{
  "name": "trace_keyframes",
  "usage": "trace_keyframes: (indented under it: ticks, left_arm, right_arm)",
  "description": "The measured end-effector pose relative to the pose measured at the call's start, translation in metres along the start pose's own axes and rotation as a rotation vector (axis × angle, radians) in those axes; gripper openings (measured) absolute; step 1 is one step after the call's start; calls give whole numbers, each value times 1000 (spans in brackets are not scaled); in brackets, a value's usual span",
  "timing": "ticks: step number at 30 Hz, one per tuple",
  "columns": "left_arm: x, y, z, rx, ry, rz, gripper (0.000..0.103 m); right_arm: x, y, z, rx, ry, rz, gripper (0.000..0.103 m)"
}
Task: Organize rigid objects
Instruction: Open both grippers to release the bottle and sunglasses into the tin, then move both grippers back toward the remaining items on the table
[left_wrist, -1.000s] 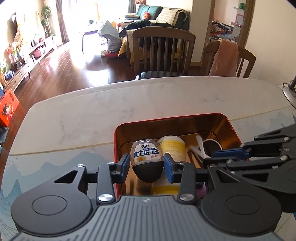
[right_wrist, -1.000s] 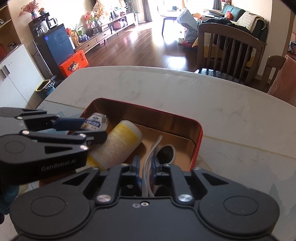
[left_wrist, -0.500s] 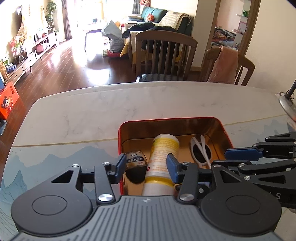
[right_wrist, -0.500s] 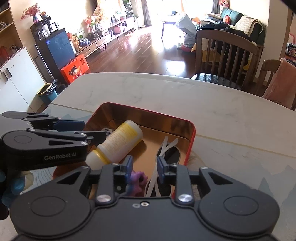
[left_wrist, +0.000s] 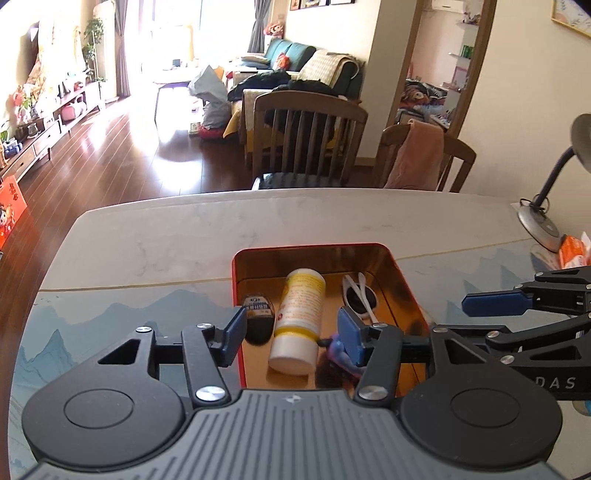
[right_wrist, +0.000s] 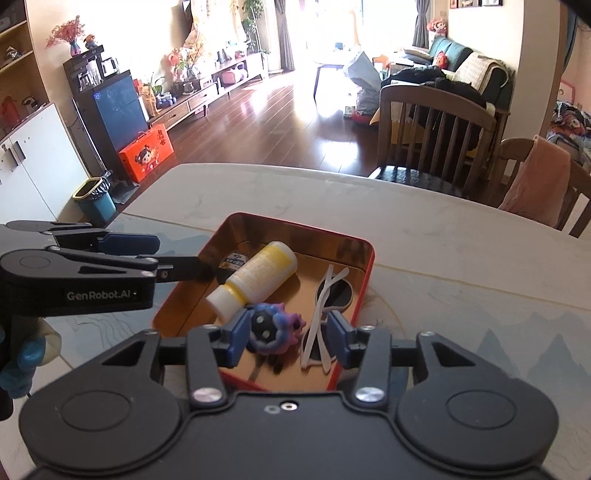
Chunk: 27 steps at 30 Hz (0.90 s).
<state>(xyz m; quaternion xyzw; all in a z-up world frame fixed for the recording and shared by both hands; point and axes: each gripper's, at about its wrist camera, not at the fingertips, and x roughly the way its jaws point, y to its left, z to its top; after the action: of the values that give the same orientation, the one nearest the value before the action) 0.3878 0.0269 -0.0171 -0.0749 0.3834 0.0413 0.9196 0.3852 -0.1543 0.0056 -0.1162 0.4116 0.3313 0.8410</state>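
On the marble table (left_wrist: 155, 236), a red tin box (left_wrist: 402, 280) with a gold inside sits open, all items lying in it. Small dark bottle (left_wrist: 258, 317) with a white label at the tin's left side, on its side. Yellow-and-white bottle (left_wrist: 299, 314) just right of it, also lying down, white cap toward the camera in the left wrist view. White-framed sunglasses (left_wrist: 360, 295) along the right side of the tin. Blue-purple spiky toy (right_wrist: 271, 326) at the near end, between the yellow bottle's cap and the sunglasses.

Left gripper (left_wrist: 291, 338) hangs above the tin's near left part, its fingers (left_wrist: 234, 336) partway apart and opening; nothing gripped, dark bottle and yellow bottle only seen below through the gap. Right gripper (right_wrist: 286, 338) is over the tin's near right part, fingers (right_wrist: 236, 339) likewise partway apart and opening, empty; toy and sunglasses lie below in the tin, not touched by the pads as far as visible.

Desk lamp (left_wrist: 546, 184) at the table's far right edge. Two wooden chairs (left_wrist: 310, 144) behind the table, one with a pink cloth (left_wrist: 417, 155) draped over it.
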Motion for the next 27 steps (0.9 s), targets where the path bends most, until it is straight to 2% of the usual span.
trace_keyframes:
  ticks: [3, 9, 12, 17, 20, 22, 24, 27]
  left_arm:
    - [-15, 0, -7, 5, -10, -10, 57]
    - [-47, 3, -26, 22, -25, -27, 59]
    - [-61, 5, -36, 23, -31, -33, 65]
    - [-82, 10, -53, 30, -37, -42, 66]
    - [-92, 12, -65, 32, -41, -47, 72]
    - [-99, 14, -71, 20, -42, -58, 75]
    - [-105, 16, -78, 16, -40, -67, 77]
    - [-113, 18, -88, 12, -46, -73, 82]
  right_arm:
    - [-14, 8, -8, 6, -12, -9, 57]
    - [-36, 25, -29, 23, -32, -27, 64]
    - [-44, 33, -40, 40, -37, -32, 69]
    - [-52, 43, -58, 65, -42, -35, 76]
    - [-57, 51, -68, 77, -46, -33, 81]
    - [-60, 55, -75, 82, -53, -30, 85]
    - [-64, 59, -82, 81, -71, -24, 94]
    - [-67, 64, -90, 93, -85, -21, 100]
